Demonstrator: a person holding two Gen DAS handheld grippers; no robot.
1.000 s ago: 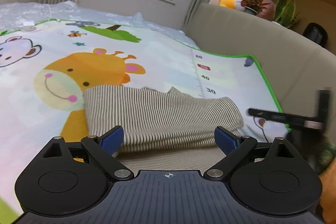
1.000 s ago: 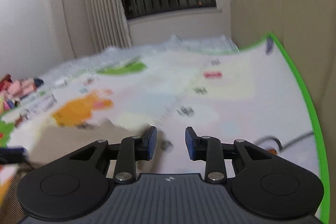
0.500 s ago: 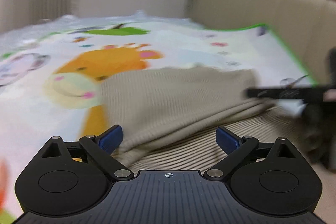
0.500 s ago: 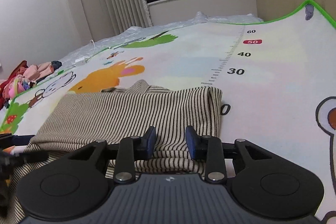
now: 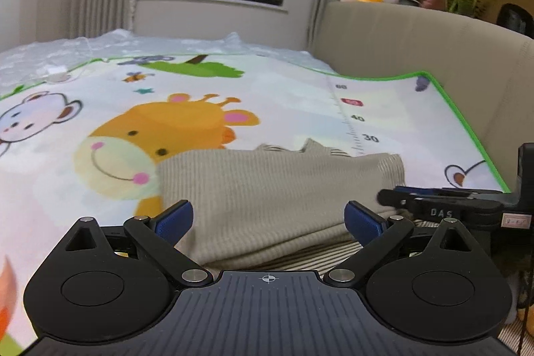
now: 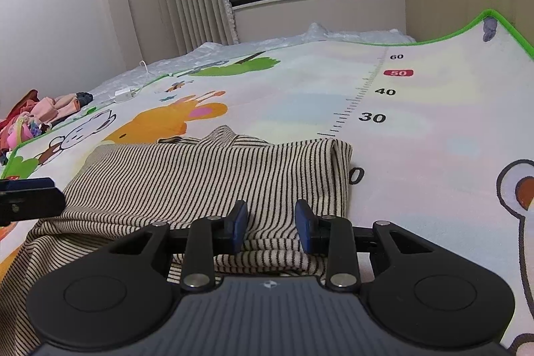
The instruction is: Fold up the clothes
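Item: striped top (image 6: pixel 207 175), lying part-folded on the mat (image 6: pixel 417 129), at my 12 o'clock. Soft, light, limp; I would pinch a doubled edge. Left gripper (image 5: pixel 268 221) fingers spread, empty. Right gripper (image 6: pixel 271 227) fingers narrowly parted, empty.

Striped garment (image 6: pixel 207 175) looks like fine ribbed knit to me, soft, matt. Play mat (image 6: pixel 417 135) smooth, printed, slight sheen. My left gripper (image 5: pixel 268 219): matt black plastic, blue rubbery-looking pads (image 5: pixel 175 220), shiny metal pivot pins. Sofa (image 5: pixel 434 52) reads matt beige upholstery.
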